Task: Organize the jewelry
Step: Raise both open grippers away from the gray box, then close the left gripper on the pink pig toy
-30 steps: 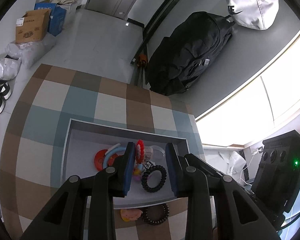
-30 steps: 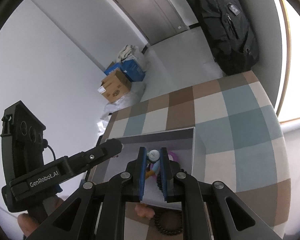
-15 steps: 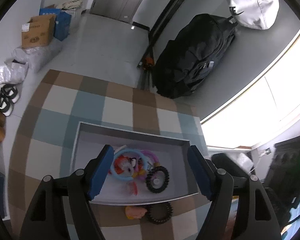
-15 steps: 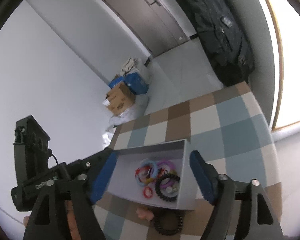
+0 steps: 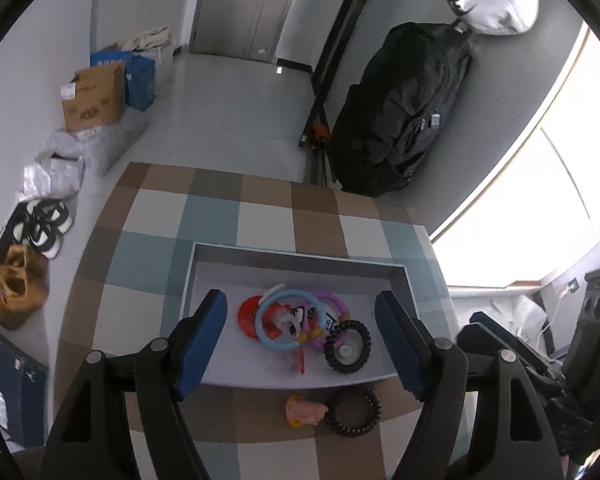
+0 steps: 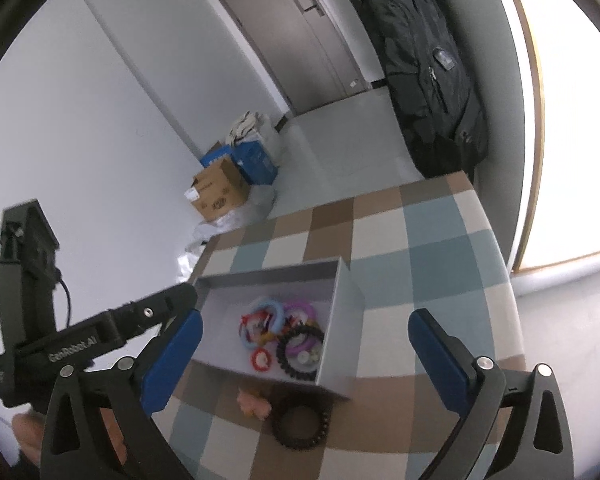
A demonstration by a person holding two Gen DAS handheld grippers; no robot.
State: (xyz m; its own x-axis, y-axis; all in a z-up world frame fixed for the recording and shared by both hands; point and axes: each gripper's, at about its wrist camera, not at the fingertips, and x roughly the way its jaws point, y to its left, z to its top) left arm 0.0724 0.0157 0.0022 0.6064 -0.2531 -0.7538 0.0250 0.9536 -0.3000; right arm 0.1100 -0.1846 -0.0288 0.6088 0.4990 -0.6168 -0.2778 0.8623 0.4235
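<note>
Over a checkered desk (image 5: 220,220), the left gripper (image 5: 300,344) hovers with its fingers (image 5: 200,336) apart and empty. The right gripper (image 6: 300,356) is opening, fingers (image 6: 440,356) wide with nothing between them. Below both sits a grey box (image 5: 300,258) holding a tangle of jewelry: a light-blue ring (image 5: 266,338), a purple ring (image 5: 334,302), a red disc (image 5: 247,312) and a black spiral hair tie (image 5: 348,346). Just outside the box's near wall lie a second black spiral tie (image 5: 354,410) and a pink piece (image 5: 305,411), side by side.
</note>
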